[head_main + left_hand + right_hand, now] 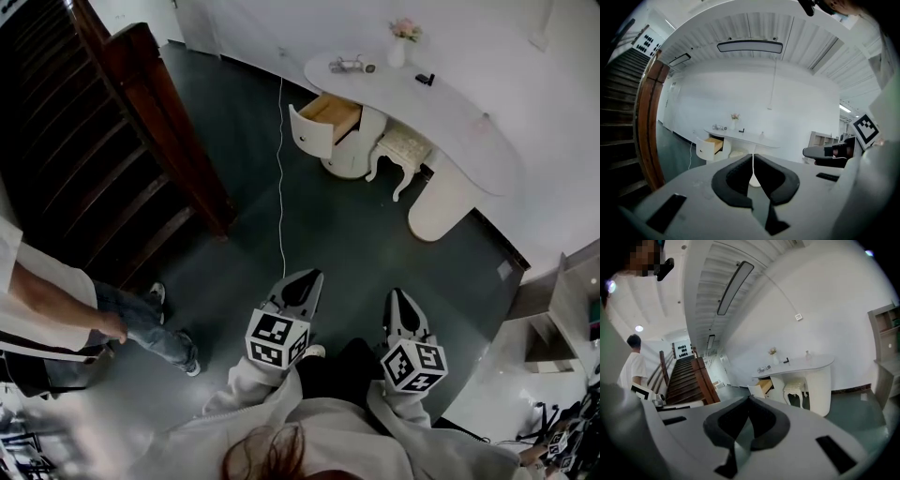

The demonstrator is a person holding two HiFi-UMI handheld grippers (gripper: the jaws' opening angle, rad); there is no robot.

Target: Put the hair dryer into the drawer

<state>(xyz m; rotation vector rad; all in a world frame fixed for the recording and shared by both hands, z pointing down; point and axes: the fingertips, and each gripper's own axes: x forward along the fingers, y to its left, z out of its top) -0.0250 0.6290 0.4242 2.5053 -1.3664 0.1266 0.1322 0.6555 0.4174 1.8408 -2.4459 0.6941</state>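
- The left tool (753, 158) and the right tool (749, 398) both have their jaws together and hold nothing.
- The hair dryer (348, 65) lies on the far worktop (459, 127), above the open drawer (335, 116), well apart from both tools.

White desk (450, 122), tan drawer (333, 114), dark green floor (319, 225).

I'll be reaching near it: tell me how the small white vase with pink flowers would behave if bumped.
The small white vase looks narrow and upright, with pink flowers above its mouth, so it probably tips easily. On the smooth white tabletop it may also slide. Likely breakable, though its material can't be told from here.
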